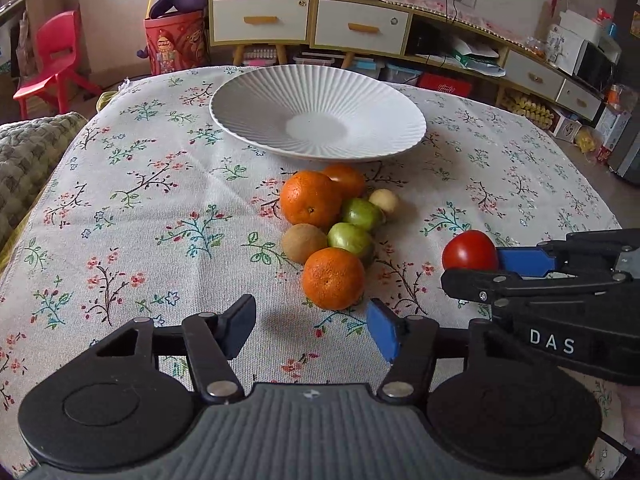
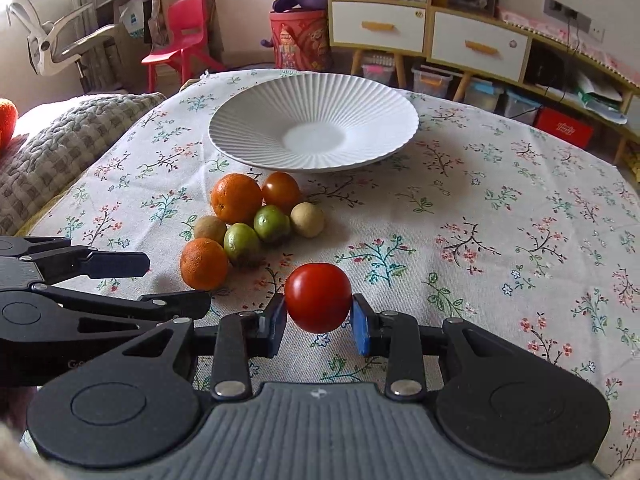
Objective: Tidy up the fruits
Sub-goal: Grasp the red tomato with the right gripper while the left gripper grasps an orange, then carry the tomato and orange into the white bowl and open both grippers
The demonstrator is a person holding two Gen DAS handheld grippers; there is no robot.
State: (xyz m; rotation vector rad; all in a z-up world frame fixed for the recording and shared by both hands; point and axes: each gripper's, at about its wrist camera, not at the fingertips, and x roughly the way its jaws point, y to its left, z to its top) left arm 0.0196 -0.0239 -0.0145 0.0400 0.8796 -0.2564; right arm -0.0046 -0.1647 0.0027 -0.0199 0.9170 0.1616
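Observation:
My right gripper [image 2: 319, 322] is shut on a red tomato [image 2: 318, 297] and holds it just above the cloth; it also shows in the left wrist view [image 1: 470, 270], with the tomato [image 1: 469, 250] between its pads. My left gripper [image 1: 310, 326] is open and empty, just in front of the near orange [image 1: 333, 278]; in the right wrist view it is at the left [image 2: 176, 284]. A heap of fruit lies in front of the white ribbed plate [image 2: 256, 128]: two oranges [image 2: 236, 198], an orange tomato [image 2: 281, 191], two green fruits [image 2: 272, 223], a kiwi [image 2: 210, 229] and a pale round fruit [image 2: 307, 220]. The plate [image 1: 256, 108] holds nothing.
The table carries a floral cloth [image 2: 520, 220]. A grey knitted cushion [image 2: 60, 148] lies off the left edge. Behind the table stand a drawer cabinet [image 2: 420, 28], a red child's chair [image 2: 182, 36] and a red gift box [image 2: 302, 40].

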